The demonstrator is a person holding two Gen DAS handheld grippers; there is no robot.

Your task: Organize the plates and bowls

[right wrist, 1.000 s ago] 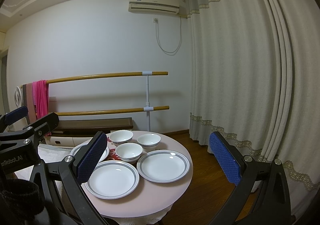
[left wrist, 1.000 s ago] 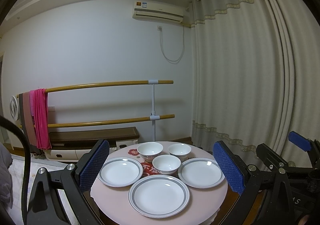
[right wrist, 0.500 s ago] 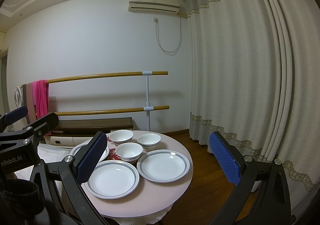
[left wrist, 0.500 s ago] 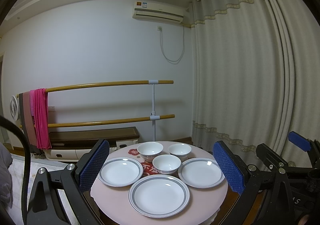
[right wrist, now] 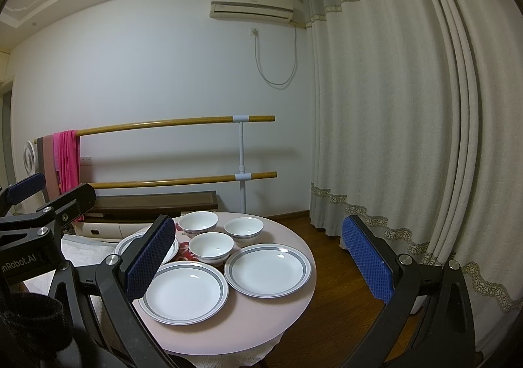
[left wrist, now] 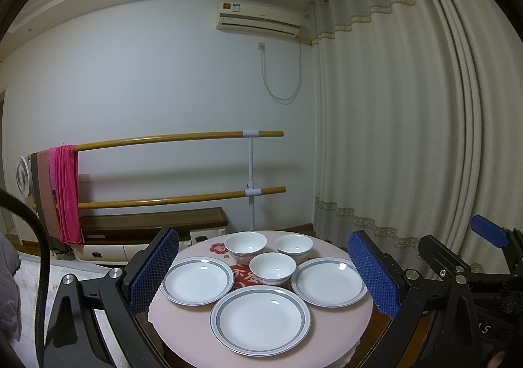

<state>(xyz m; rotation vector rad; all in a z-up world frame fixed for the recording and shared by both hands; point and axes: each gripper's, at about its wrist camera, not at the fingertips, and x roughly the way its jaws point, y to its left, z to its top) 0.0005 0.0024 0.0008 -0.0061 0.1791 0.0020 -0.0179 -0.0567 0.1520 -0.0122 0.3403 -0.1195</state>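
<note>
Three white plates with grey rims lie on a round pink table: a left plate, a front plate and a right plate. Three white bowls stand behind them: back left, back right, middle. My left gripper is open and empty, held above and before the table. My right gripper is open and empty, off to the right; its left finger hides part of the left plate. The right plate and front plate show there too.
A wooden double bar rack with a pink cloth stands by the back wall over a low bench. Long curtains hang at the right. The wood floor lies right of the table.
</note>
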